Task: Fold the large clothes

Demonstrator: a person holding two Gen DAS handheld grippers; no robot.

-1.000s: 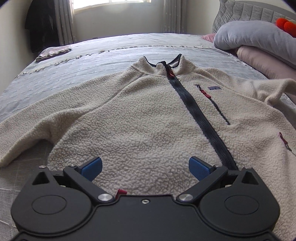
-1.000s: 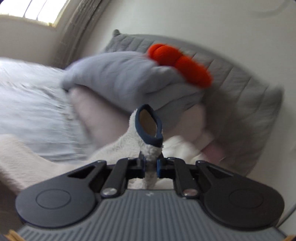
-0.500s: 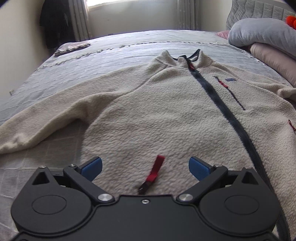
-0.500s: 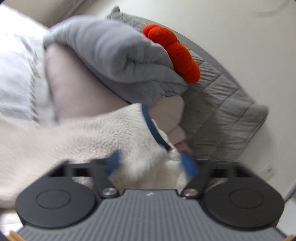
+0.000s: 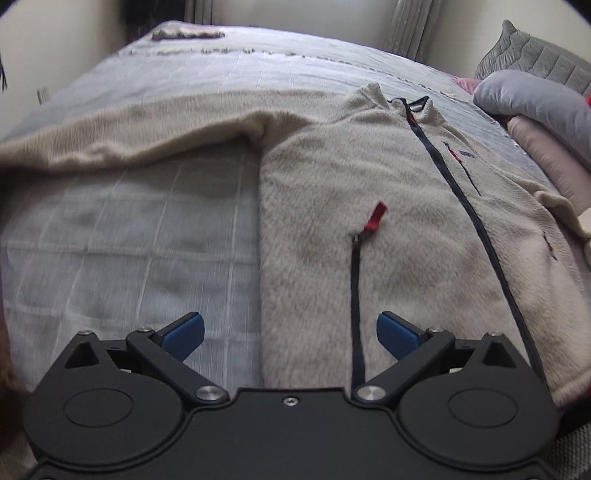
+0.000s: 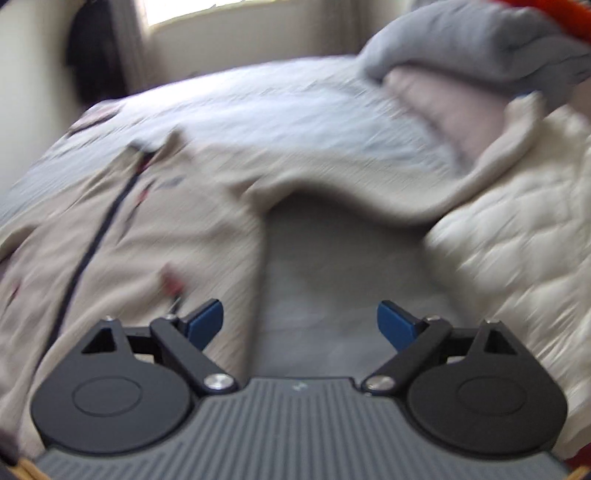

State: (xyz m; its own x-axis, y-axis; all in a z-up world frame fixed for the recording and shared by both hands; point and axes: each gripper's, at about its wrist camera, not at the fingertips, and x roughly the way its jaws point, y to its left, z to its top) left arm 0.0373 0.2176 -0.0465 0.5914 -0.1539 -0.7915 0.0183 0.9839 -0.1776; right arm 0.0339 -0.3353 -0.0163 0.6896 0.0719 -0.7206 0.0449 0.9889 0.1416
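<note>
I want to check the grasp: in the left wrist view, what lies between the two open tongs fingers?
In the left wrist view, the fleece jacket side edge and bare grey bedspread lie between the open left tongs; nothing is gripped.

The right wrist view is blurred by motion, so the fleece jacket shows no texture and its zipper is only a dark streak. In the left wrist view the left sleeve is cut off by the left edge, and the black body of the left claw hides the jacket's hem. A red object is cut off by the top right corner; I cannot tell what it is.
</note>
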